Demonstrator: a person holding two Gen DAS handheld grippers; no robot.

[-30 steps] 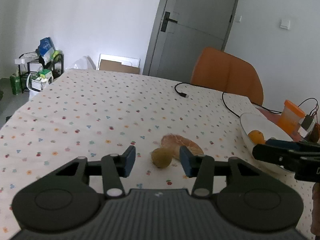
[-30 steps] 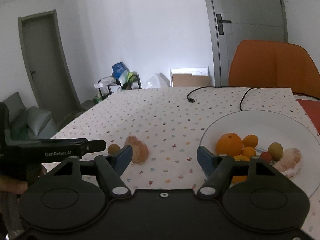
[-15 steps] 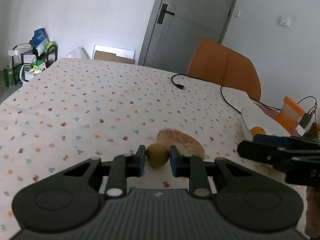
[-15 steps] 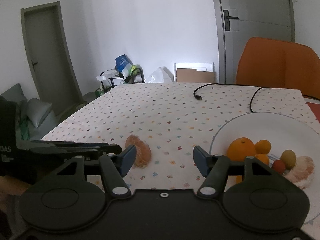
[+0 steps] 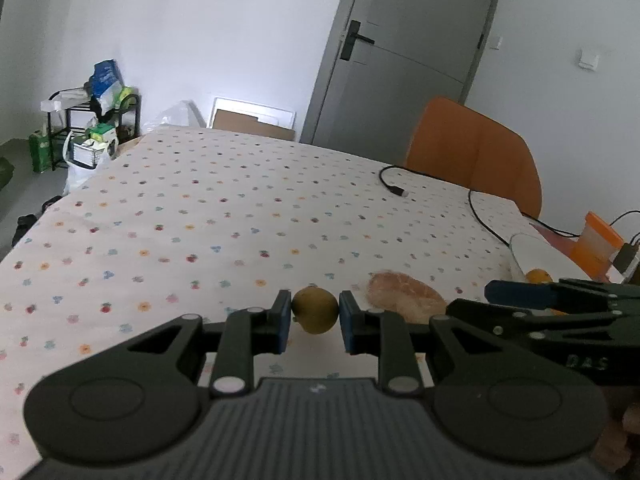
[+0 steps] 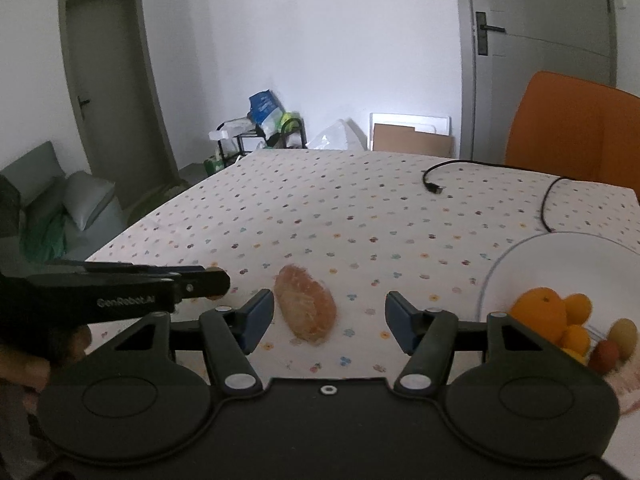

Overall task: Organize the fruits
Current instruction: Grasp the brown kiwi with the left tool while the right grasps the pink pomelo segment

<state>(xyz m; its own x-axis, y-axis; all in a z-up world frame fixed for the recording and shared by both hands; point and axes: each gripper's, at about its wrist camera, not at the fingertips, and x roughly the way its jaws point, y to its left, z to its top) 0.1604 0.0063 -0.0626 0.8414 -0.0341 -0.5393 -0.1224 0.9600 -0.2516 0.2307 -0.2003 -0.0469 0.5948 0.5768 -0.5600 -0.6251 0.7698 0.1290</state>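
My left gripper is shut on a small greenish-brown fruit, its blue pads pressed on both sides, just over the dotted tablecloth. A peeled citrus piece lies on the cloth right beside it. In the right wrist view that citrus piece lies between the fingers of my right gripper, nearer the left one, and the jaws stand open, not touching it. At the right a white bowl holds an orange and several smaller fruits. The left gripper's fingertips show at the left.
A black cable trails across the far side of the table. An orange chair stands behind it. An orange-lidded container sits beyond the bowl. The right gripper reaches in from the right in the left wrist view.
The left jaws closed on the small fruit. The right gripper shifted left from the bowl so the peeled citrus piece now lies between its fingers, and its jaws narrowed slightly.
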